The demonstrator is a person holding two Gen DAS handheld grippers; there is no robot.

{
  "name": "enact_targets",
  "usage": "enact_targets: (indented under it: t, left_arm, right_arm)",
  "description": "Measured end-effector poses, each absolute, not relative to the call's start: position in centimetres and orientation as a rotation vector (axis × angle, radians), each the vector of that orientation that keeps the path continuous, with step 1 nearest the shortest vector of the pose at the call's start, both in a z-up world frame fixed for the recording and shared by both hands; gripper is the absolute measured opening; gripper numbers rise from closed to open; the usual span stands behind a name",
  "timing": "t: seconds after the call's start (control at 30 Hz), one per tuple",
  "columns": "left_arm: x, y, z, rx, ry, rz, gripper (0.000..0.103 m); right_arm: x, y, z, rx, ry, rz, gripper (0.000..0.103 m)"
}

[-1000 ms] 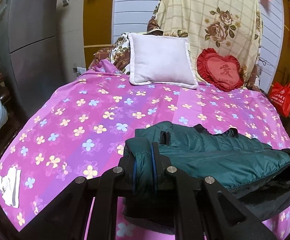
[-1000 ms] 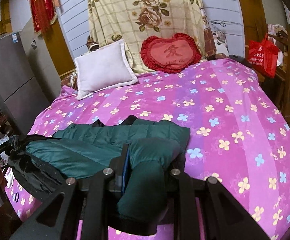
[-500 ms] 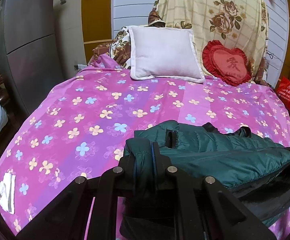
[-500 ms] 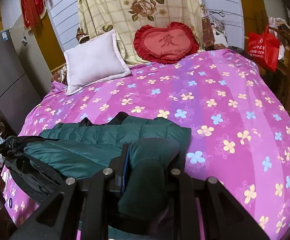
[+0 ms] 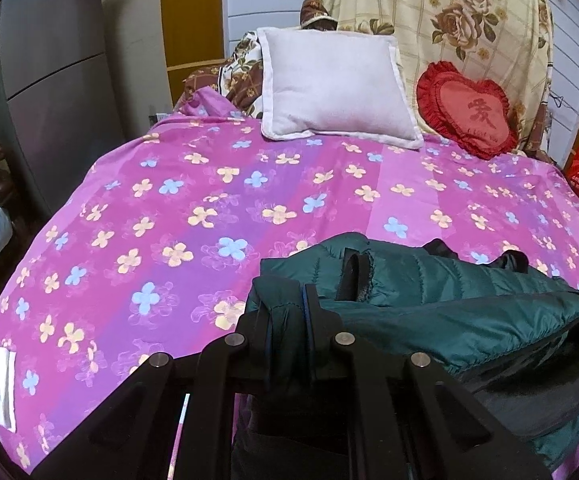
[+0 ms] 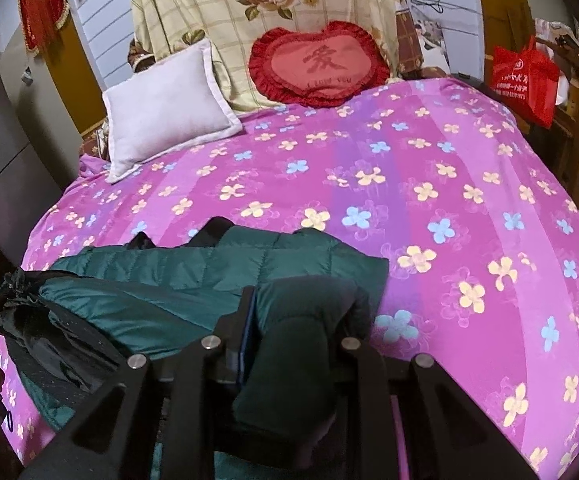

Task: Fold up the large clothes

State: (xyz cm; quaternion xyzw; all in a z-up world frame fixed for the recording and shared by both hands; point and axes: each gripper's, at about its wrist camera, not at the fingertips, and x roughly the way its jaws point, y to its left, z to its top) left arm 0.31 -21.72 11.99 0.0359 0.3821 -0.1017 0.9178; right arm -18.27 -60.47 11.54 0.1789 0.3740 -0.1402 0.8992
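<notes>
A dark green puffer jacket (image 5: 449,300) lies partly folded at the near edge of the bed, its black lining showing underneath. In the left wrist view, my left gripper (image 5: 287,304) is shut on a bunched corner of the jacket at its left end. In the right wrist view the same jacket (image 6: 177,276) stretches to the left, and my right gripper (image 6: 293,312) is shut on a thick fold at its right end. Both held ends hang over the lower layers. The fingertips are buried in the fabric.
The bed wears a pink sheet with flowers (image 5: 217,208). A white pillow (image 5: 333,88) and a red heart cushion (image 5: 469,112) lean at the head. A grey fridge (image 5: 49,80) stands left, a red bag (image 6: 525,76) right. A white paper (image 5: 1,384) lies near the left edge.
Both grippers have moved forward and down over the bed, carrying the held jacket ends with them. The pillows and sheet now look closer. The grips have not altered.
</notes>
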Motion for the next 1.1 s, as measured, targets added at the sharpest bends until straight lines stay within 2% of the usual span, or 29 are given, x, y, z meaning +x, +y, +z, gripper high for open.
enact_targets:
  t: [0.5,0.63,0.73,0.87,1.0,1.1]
  left_arm:
    - [2.4,-23.0,9.4,0.086,0.827,-0.179,0.001]
    - [2.7,-23.2,9.0,0.09,0.834,-0.17,0.001]
    - [2.8,-23.2,8.9,0.091,0.839,-0.169,0.001]
    - [3.0,-23.1,8.8,0.08,0.851,-0.171,0.001]
    - [3.0,-22.9,8.6,0.053,0.859,-0.177,0.001]
    - [3.1,-22.7,8.6,0.036,0.864,-0.186,0.001]
  right_arm:
    - [-16.1,-61.3,8.6,0.389,0.817,-0.309,0.024]
    - [-16.2,-61.6,8.7,0.43,0.814,-0.303,0.029]
    - [-16.8,-61.8,9.4,0.46,0.802,-0.284,0.034]
    - [-18.3,-62.1,11.2,0.5,0.746,-0.238,0.049]
    - [-20.6,-61.5,13.3,0.503,0.679,-0.207,0.055]
    - [-23.0,-60.5,14.7,0.468,0.614,-0.218,0.064]
